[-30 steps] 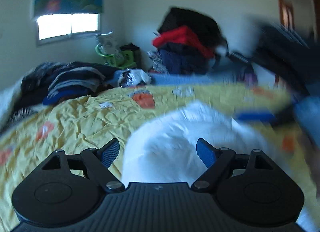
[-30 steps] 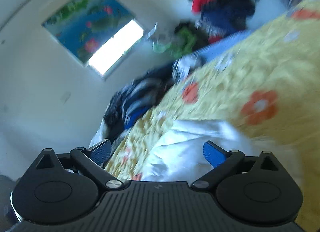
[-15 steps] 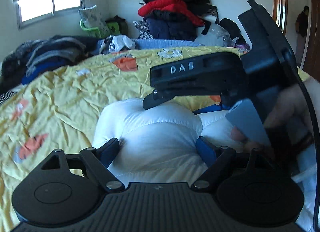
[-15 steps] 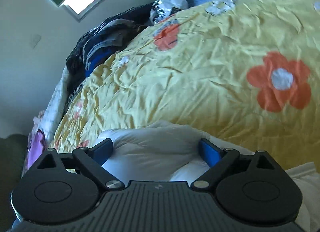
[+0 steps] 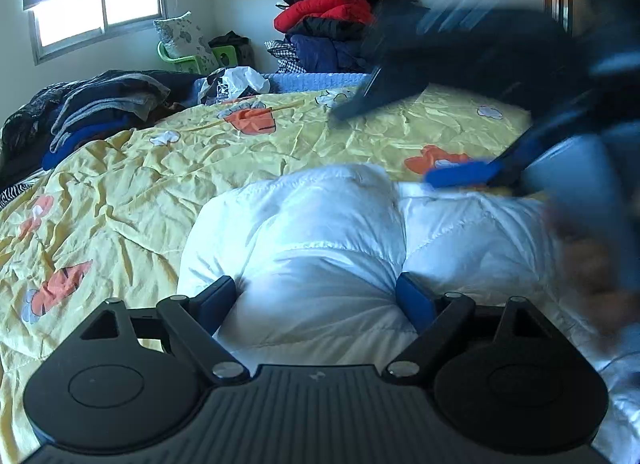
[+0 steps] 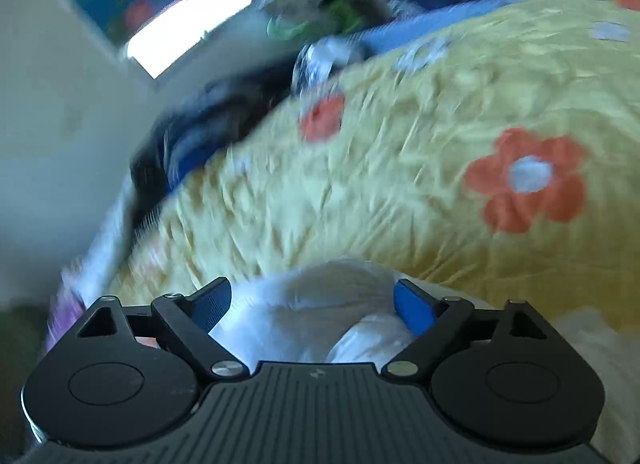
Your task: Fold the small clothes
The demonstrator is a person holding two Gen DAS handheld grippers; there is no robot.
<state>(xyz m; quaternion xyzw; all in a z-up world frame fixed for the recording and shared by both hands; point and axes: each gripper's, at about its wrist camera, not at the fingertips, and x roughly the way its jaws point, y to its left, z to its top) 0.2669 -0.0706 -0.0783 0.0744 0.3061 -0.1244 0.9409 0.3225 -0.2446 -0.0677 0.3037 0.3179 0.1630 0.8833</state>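
Both grippers dropped onto white padded garment (image 5: 320, 240).

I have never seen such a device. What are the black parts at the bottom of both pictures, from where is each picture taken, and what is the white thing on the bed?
There is no robot here. A person holds a hand tool in each hand, and each tool carries a camera that looks forward along its two fingers. The black plates at the bottom are that tool's own body.

One picture comes from the left gripper, the other from the right gripper. In the left view, the dark blurred shape at the upper right is the right tool.

On the yellow flowered bedspread lies a white padded garment. It bulges between the blue pads of both grippers, whose jaws stand wide. Whether they pinch it or only straddle it, I cannot tell.

Piles of other clothes lie behind.
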